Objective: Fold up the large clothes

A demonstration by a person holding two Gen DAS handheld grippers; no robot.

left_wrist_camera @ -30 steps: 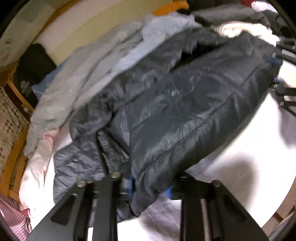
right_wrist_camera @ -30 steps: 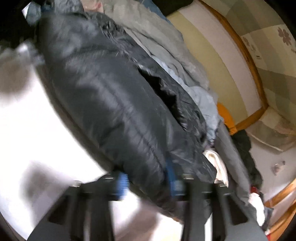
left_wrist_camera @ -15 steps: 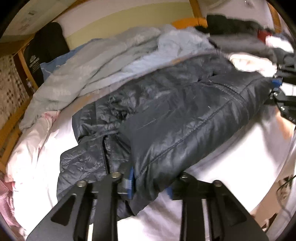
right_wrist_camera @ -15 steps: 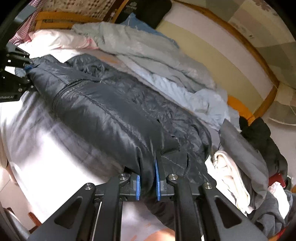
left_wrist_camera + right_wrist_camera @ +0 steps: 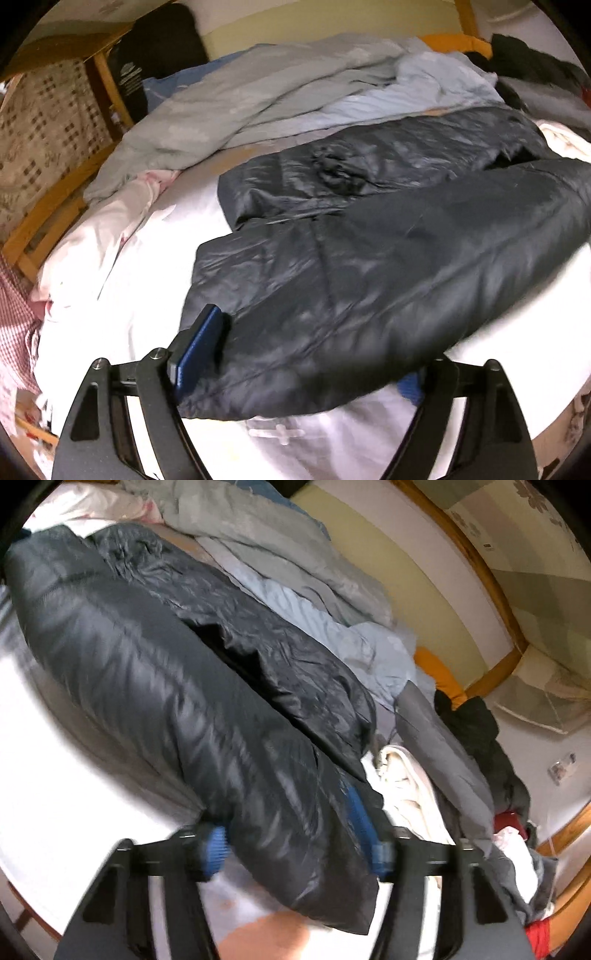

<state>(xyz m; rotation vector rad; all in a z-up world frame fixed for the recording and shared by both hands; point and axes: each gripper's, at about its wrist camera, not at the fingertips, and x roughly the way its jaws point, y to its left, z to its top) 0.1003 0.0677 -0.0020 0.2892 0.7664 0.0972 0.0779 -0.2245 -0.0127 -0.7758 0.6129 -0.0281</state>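
Observation:
A dark navy puffer jacket (image 5: 369,258) lies folded lengthwise on the white bed sheet (image 5: 155,288). It also shows in the right wrist view (image 5: 177,686). My left gripper (image 5: 306,354) is open, its blue pads wide apart on either side of one end of the jacket. My right gripper (image 5: 295,834) is open too, its blue pads apart around the other end. The jacket rests loose between the fingers of both.
A pale grey and light blue heap of clothes (image 5: 295,92) lies behind the jacket, with a pink garment (image 5: 122,206) at the left. A cream garment (image 5: 410,794), grey and black clothes (image 5: 461,731) pile at the right. A wooden bed frame (image 5: 55,192) borders the mattress.
Both grippers have opened and let go of the jacket ends. The jacket has dropped from being stretched between them onto the sheet.

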